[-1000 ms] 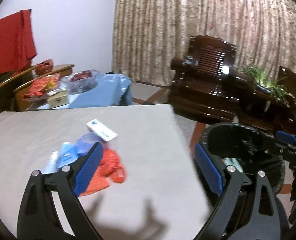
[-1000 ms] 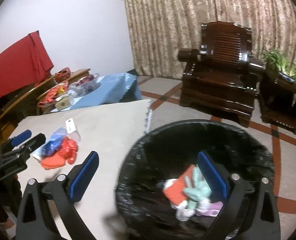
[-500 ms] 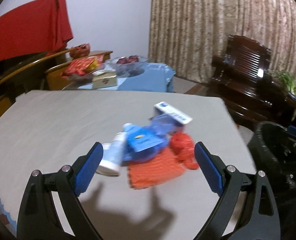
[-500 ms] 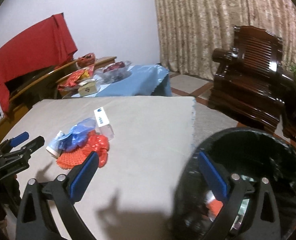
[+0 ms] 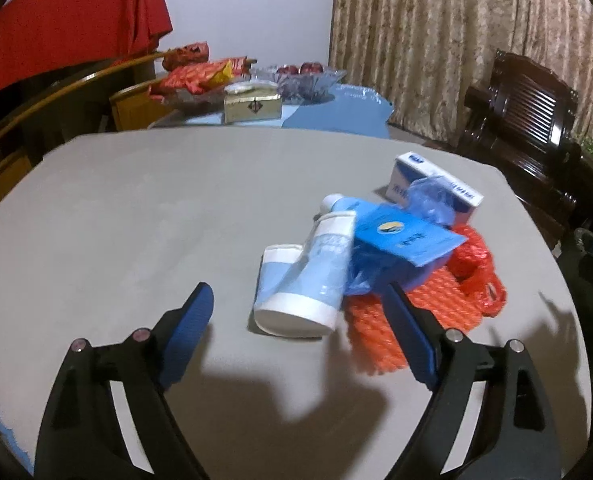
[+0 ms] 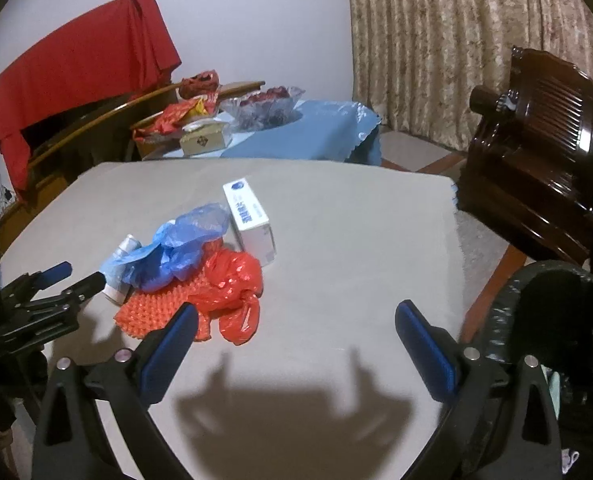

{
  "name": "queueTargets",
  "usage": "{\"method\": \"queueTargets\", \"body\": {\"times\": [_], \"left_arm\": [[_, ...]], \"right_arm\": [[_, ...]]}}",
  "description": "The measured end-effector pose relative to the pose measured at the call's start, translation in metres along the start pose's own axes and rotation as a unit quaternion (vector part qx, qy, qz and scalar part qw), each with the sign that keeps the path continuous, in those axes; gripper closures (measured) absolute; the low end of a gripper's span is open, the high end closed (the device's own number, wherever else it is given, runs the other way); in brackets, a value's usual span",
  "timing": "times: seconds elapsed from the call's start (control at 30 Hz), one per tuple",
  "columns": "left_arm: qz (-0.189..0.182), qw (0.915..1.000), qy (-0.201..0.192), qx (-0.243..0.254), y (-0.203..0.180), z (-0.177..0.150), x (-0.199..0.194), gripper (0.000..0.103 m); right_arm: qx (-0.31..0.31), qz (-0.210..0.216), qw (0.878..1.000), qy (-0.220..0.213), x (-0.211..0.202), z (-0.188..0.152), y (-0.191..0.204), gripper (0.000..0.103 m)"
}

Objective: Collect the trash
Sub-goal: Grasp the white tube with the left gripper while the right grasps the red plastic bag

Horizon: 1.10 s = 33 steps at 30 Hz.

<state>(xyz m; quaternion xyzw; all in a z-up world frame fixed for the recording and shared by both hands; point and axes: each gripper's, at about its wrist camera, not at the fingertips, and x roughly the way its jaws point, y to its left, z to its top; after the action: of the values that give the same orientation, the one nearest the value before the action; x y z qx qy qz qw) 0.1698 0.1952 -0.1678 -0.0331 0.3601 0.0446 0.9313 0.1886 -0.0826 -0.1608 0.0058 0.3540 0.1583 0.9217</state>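
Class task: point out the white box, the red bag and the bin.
white box (image 6: 248, 216), right wrist view, on its top face
red bag (image 6: 232, 284), right wrist view, on its crumpled middle
bin (image 6: 508, 312), right wrist view, on its near rim

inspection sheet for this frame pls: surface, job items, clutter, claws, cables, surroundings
Surface: grey table, claw shadows at the near edge.
Job's things: one heap of white tubes, blue wrapper, orange mesh, red bag, white box; black-lined bin off the table's right edge.
Clutter: nothing seen beyond the heap.
Claws: left claw open, just short of the tubes; right claw open, empty.
Cables: nothing seen.
Surroundings: blue side table with snacks, dark armchair, curtain, red cloth.
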Motion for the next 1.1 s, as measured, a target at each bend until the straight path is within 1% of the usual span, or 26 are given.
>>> {"method": "queueTargets", "body": {"times": [0.23, 0.33, 0.37, 0.53, 0.63, 0.7, 0.73, 0.8, 0.93, 0.97, 1.0, 1.03, 1.07, 1.1], "left_arm": [[-0.008, 0.9998, 0.020, 0.000, 0.004, 0.002, 0.028, 0.026], [-0.018, 0.9993, 0.032, -0.002, 0.003, 0.002, 0.036, 0.039], [-0.024, 0.9991, 0.036, -0.005, 0.003, 0.002, 0.038, 0.046], [-0.029, 0.9990, 0.031, -0.008, 0.000, 0.000, 0.036, 0.052], [-0.030, 0.9990, 0.026, -0.019, 0.002, 0.000, 0.032, 0.058], [-0.030, 0.9989, 0.024, -0.025, 0.004, -0.001, 0.030, 0.064], [-0.031, 0.9989, 0.024, -0.028, 0.005, -0.001, 0.028, 0.064], [-0.030, 0.9989, 0.022, -0.029, 0.005, -0.001, 0.025, 0.066], [-0.026, 0.9988, 0.021, -0.035, 0.005, -0.005, 0.021, 0.067], [-0.026, 0.9988, 0.021, -0.036, 0.006, -0.006, 0.020, 0.067], [-0.026, 0.9987, 0.020, -0.039, 0.006, -0.007, 0.019, 0.067], [-0.027, 0.9986, 0.020, -0.041, 0.006, -0.008, 0.017, 0.067], [-0.028, 0.9984, 0.020, -0.045, 0.007, -0.008, 0.016, 0.067], [-0.028, 0.9983, 0.020, -0.047, 0.008, -0.009, 0.015, 0.067]], "right_arm": [[-0.005, 0.003, 1.000, 0.011, 0.020, 0.000, 0.009, 0.007], [-0.006, 0.007, 1.000, 0.015, 0.029, 0.002, 0.011, 0.007], [-0.007, 0.008, 1.000, 0.017, 0.032, 0.002, 0.012, 0.007], [-0.003, 0.017, 0.999, 0.032, 0.050, 0.002, 0.016, 0.012], [-0.003, 0.022, 0.999, 0.041, 0.061, 0.004, 0.020, 0.015], [-0.004, 0.023, 0.999, 0.046, 0.068, 0.004, 0.022, 0.017], [-0.004, 0.024, 0.998, 0.050, 0.072, 0.004, 0.023, 0.018], [-0.004, 0.029, 0.998, 0.059, 0.080, 0.004, 0.026, 0.024], [-0.009, 0.039, 0.997, 0.070, 0.090, 0.004, 0.033, 0.031], [-0.009, 0.045, 0.996, 0.073, 0.092, 0.005, 0.035, 0.036], [-0.008, 0.051, 0.996, 0.075, 0.094, 0.005, 0.036, 0.045], [-0.007, 0.059, 0.995, 0.079, 0.095, 0.005, 0.037, 0.050], [-0.006, 0.069, 0.994, 0.083, 0.096, 0.005, 0.038, 0.062], [-0.007, 0.076, 0.993, 0.085, 0.095, 0.006, 0.040, 0.066]]}}
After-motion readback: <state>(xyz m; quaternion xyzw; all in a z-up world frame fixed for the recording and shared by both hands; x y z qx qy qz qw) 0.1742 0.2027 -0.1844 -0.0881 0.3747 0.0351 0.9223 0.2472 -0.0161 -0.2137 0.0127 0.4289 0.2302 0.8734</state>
